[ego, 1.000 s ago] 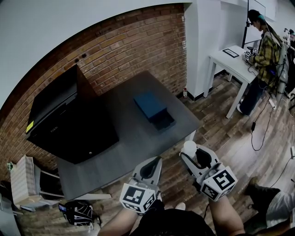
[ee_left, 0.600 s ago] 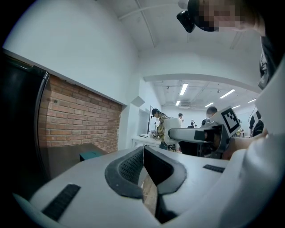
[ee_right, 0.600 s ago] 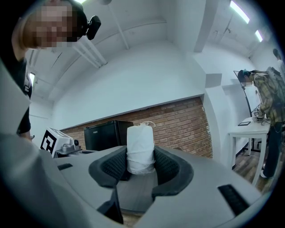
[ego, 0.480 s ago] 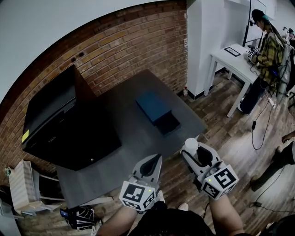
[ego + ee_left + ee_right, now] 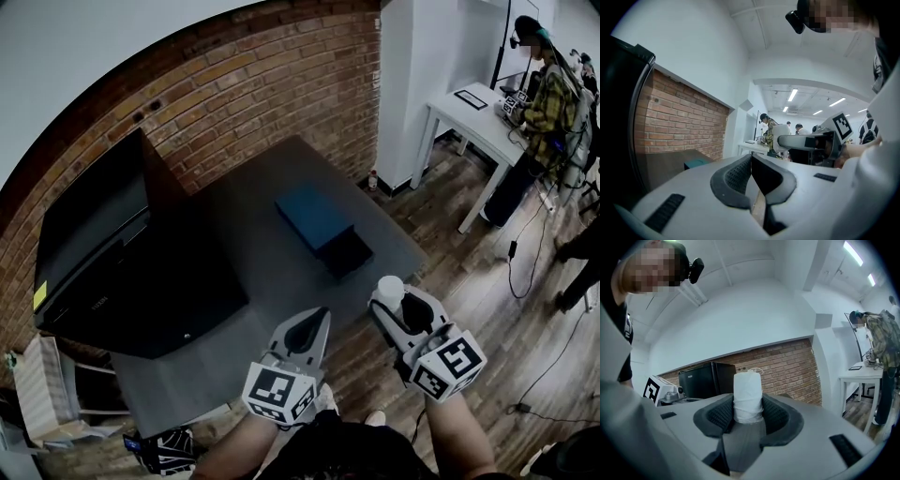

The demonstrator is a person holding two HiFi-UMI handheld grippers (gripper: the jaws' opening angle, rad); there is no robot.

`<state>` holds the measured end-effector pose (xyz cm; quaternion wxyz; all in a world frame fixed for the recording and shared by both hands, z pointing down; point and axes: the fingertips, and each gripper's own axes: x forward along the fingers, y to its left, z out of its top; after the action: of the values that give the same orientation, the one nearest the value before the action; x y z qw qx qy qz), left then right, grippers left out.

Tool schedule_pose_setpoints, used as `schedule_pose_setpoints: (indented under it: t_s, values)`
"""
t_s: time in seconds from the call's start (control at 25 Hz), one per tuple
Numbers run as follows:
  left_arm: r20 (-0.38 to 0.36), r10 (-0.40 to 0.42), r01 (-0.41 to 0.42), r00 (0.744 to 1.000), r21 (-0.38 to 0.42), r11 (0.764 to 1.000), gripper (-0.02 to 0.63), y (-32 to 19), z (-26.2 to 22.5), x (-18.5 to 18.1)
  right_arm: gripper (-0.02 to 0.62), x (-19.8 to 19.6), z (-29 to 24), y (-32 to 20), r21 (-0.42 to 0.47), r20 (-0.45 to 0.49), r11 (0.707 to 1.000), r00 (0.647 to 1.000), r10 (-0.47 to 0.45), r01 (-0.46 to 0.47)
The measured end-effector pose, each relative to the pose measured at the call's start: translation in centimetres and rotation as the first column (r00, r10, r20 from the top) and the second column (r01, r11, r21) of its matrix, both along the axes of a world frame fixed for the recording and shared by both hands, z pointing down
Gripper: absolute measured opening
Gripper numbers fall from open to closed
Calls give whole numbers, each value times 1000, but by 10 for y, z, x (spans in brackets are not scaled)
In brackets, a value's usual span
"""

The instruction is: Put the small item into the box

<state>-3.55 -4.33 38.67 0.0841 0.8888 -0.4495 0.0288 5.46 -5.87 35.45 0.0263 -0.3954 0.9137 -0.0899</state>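
A small white wrapped roll (image 5: 747, 397) stands upright between the pads of my right gripper (image 5: 748, 414), which is shut on it. In the head view that roll (image 5: 390, 289) shows at the tip of the right gripper (image 5: 394, 302), over the floor just off the table's near right corner. The blue box (image 5: 314, 217) lies on the dark grey table (image 5: 262, 272), its dark tray (image 5: 345, 250) pulled out toward me. My left gripper (image 5: 311, 326) is shut and empty, at the table's near edge. The left gripper view shows its jaws (image 5: 751, 165) pressed together.
A large black cabinet (image 5: 122, 253) fills the table's left part against the brick wall (image 5: 234, 84). A white table (image 5: 473, 108) with a person (image 5: 548, 103) beside it stands at the far right. Cables lie on the wooden floor (image 5: 506, 281).
The table and box have shifted slightly in the head view as the head camera moved. Both grippers keep their places and the right one still holds the roll.
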Motion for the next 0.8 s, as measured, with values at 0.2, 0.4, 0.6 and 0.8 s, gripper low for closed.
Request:
schedule_pose_setpoints:
  t_s: [0.2, 0.4, 0.6, 0.8]
  values:
    - [-9, 28, -29, 1000, -7, 1000, 34, -15, 6, -17, 195, -19, 1, -15, 1, -7, 1000, 1000, 22, -22]
    - [-17, 61, -61, 998, -14, 998, 34, -24, 10, -30, 195, -37, 4, -27, -1, -17, 999, 999, 43, -43]
    - [-29, 86, -86, 996, -20, 996, 34, -31, 13, -41, 195, -51, 4, -35, 0, -31, 998, 998, 59, -59]
    - [-43, 95, -96, 995, -23, 995, 34, -38, 13, -43, 195, -54, 5, -45, -3, -50, 998, 997, 66, -66]
